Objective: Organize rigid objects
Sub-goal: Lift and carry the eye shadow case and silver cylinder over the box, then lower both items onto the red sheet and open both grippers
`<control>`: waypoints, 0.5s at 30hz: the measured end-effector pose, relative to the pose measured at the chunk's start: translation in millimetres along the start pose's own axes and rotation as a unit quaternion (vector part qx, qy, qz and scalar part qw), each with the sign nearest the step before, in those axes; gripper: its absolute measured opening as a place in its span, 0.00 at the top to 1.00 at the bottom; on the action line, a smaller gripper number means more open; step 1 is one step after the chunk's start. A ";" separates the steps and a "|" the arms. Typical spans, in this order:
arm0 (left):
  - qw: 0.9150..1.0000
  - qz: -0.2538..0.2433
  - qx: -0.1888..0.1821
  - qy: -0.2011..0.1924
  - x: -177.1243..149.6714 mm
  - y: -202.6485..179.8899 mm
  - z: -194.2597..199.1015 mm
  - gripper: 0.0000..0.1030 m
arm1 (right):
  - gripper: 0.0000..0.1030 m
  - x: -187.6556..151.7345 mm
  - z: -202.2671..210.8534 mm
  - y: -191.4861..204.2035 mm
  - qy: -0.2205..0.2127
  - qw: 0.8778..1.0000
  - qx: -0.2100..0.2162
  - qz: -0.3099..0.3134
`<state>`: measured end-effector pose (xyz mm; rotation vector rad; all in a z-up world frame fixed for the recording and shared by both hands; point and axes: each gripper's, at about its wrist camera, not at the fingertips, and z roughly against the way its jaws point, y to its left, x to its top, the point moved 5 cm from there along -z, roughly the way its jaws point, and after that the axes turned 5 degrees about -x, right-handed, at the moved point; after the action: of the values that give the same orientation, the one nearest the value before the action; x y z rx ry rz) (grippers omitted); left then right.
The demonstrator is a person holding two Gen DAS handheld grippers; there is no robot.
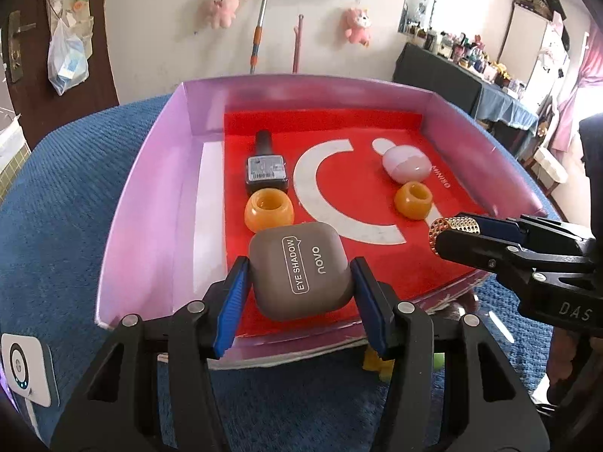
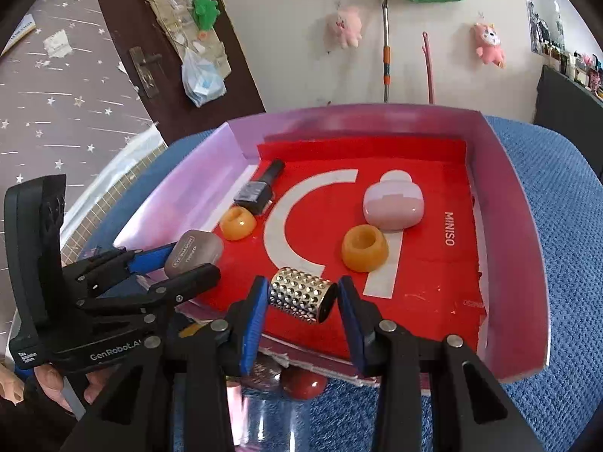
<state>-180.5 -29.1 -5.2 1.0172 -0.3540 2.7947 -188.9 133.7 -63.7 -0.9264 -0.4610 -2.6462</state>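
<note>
blue textured cloth [image 1: 75, 196] supports a shallow pink-walled tray [image 1: 150, 203] with a red floor. left gripper [image 1: 299, 282] is clamped on a taupe eye shadow case [image 1: 301, 271], held over the tray's near-left area. right gripper [image 2: 301, 301] is closed on a gold perforated cylinder [image 2: 301, 295] above the near edge. resting in the tray: pink case [image 2: 394, 203], dark bottle [image 1: 265, 167], two orange rings [image 1: 268, 209] [image 2: 365, 248]. items under the near rim are probably loose objects; view unclear.
</note>
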 end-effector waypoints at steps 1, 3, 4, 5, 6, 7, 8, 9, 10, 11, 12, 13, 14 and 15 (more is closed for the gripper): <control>1.000 0.001 0.000 0.004 -0.3 1.2 -2.1 0.50 | 0.61 0.2 -2.4 -0.4 0.003 1.000 -0.001 0.001; 1.000 0.003 -0.002 0.010 -0.4 2.9 -5.8 0.50 | 0.61 1.1 -6.3 -0.6 0.007 1.000 -0.004 0.002; 1.000 0.005 -0.003 0.014 -0.6 4.3 -8.3 0.50 | 0.61 1.8 -8.5 -0.6 0.009 1.000 -0.007 0.004; 1.000 0.007 -0.006 0.016 -0.4 5.4 -9.7 0.50 | 0.61 2.3 -9.7 -0.4 0.011 1.000 -0.009 0.006; 1.000 0.010 -0.010 0.020 -0.2 6.9 -11.7 0.50 | 0.61 3.0 -10.8 -0.5 0.012 1.000 -0.011 0.007; 1.000 0.013 -0.014 0.024 0.0 8.0 -13.6 0.50 | 0.61 3.6 -12.4 -0.7 0.013 1.000 -0.013 0.009; 0.999 0.015 -0.016 0.026 0.5 9.0 -15.5 0.50 | 0.61 4.3 -13.3 -1.1 0.013 1.000 -0.015 0.010; 0.999 0.014 -0.015 0.027 1.3 9.3 -16.0 0.50 | 0.61 5.0 -14.7 -1.5 0.013 1.000 -0.017 0.010; 0.999 0.012 -0.014 0.027 1.9 8.9 -16.5 0.50 | 0.61 5.8 -16.5 -2.1 0.014 1.000 -0.017 0.010; 0.999 0.010 -0.012 0.028 2.9 8.2 -17.6 0.50 | 0.61 5.9 -17.8 -2.7 0.016 1.000 -0.018 0.009; 0.999 0.009 -0.011 0.029 3.7 7.9 -18.9 0.50 | 0.61 6.7 -20.0 -3.8 0.018 1.000 -0.018 0.008; 0.999 0.009 -0.009 0.031 4.5 8.1 -20.3 0.50 | 0.61 7.2 -21.9 -4.8 0.019 1.000 -0.019 0.007; 0.999 0.008 -0.006 0.032 5.8 8.2 -21.7 0.50 | 0.61 7.6 -23.6 -5.6 0.021 1.000 -0.020 0.007; 0.999 0.008 -0.005 0.033 7.3 8.6 -22.7 0.50 | 0.61 8.2 -25.7 -6.5 0.022 1.000 -0.021 0.007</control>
<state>-201.8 -30.9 -18.8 0.9210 -0.3703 2.8298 -211.5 128.1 -78.7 -0.8774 -0.3888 -2.6677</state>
